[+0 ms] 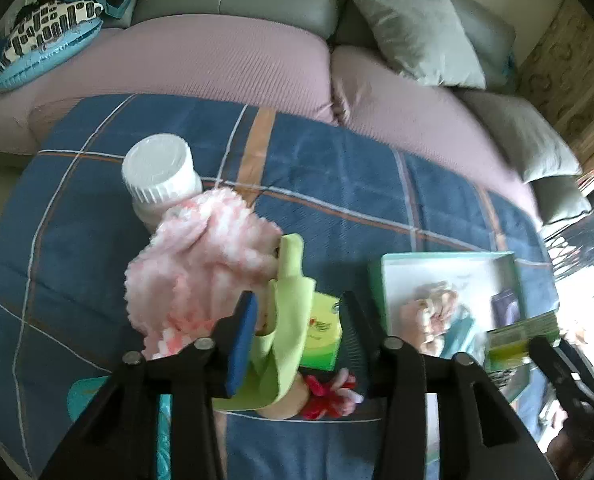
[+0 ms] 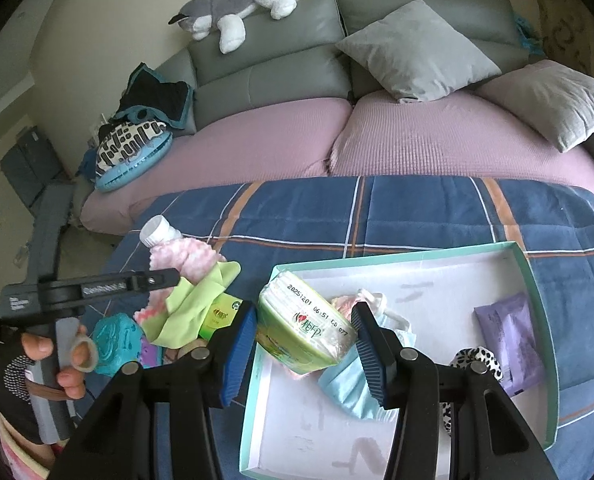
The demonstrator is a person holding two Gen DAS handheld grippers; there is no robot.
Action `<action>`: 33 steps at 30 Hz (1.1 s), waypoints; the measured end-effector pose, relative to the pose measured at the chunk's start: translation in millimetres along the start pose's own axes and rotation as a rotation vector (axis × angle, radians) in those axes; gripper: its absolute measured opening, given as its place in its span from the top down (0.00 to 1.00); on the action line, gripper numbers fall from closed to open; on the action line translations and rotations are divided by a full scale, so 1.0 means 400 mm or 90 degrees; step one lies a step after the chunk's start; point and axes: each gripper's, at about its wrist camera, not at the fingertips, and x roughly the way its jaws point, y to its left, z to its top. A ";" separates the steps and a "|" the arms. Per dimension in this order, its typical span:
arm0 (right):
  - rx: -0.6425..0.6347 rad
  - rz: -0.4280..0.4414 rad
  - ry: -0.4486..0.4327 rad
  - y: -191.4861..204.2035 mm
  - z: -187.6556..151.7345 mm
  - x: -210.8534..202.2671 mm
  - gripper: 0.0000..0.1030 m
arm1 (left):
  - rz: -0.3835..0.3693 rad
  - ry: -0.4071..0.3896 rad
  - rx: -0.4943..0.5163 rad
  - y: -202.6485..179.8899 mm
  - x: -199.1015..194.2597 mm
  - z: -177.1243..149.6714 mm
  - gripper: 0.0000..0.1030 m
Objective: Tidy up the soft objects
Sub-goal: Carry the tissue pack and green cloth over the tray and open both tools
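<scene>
A green tissue pack (image 2: 305, 328) is clamped between the jaws of the right gripper (image 2: 305, 340) over the near left corner of the teal box (image 2: 537, 280), where a purple pack (image 2: 505, 332), a blue mask (image 2: 349, 388) and a spotted scrunchie (image 2: 477, 360) are already gathered. The left gripper (image 1: 297, 336) is held with jaws apart around a lime cloth (image 1: 289, 320), not pressed. A pink fluffy cloth (image 1: 193, 272) and a second green pack (image 1: 321, 336) are left on the blue quilt (image 1: 377, 184), beside the white bottle (image 1: 161, 172).

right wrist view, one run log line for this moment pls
right tool: shut on green tissue pack over teal tray | left tool: open around lime cloth
</scene>
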 end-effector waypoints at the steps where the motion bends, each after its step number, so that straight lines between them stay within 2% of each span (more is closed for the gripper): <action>1: -0.001 0.001 0.000 0.001 0.000 0.001 0.50 | 0.007 0.005 0.004 -0.002 0.010 -0.002 0.57; 7: -0.003 0.001 0.008 0.004 -0.006 0.011 0.50 | 0.051 0.059 0.024 -0.011 0.098 -0.021 0.57; 10: -0.003 0.003 0.009 0.003 -0.006 0.013 0.50 | 0.068 0.069 0.026 -0.013 0.123 -0.028 0.57; 12: -0.002 0.003 0.009 0.003 -0.006 0.013 0.50 | 0.075 0.069 0.026 -0.012 0.131 -0.030 0.70; 13: -0.002 0.004 0.009 0.002 -0.006 0.013 0.50 | 0.077 0.070 0.022 -0.009 0.133 -0.031 0.82; 14: -0.002 0.004 0.009 0.002 -0.006 0.013 0.50 | 0.076 0.069 0.020 -0.008 0.132 -0.031 0.88; 17: -0.002 0.004 0.008 0.001 -0.006 0.013 0.50 | 0.054 0.057 0.002 0.004 0.116 -0.029 0.92; 25: 0.004 0.003 0.008 -0.004 -0.006 0.015 0.50 | 0.003 0.025 -0.036 0.030 0.064 -0.019 0.93; 31: 0.022 -0.008 -0.028 -0.028 0.004 -0.029 0.50 | -0.058 -0.065 -0.040 0.017 -0.081 0.000 0.93; 33: 0.028 -0.018 -0.047 -0.041 0.009 -0.058 0.50 | -0.058 -0.104 -0.032 0.004 -0.139 0.001 0.93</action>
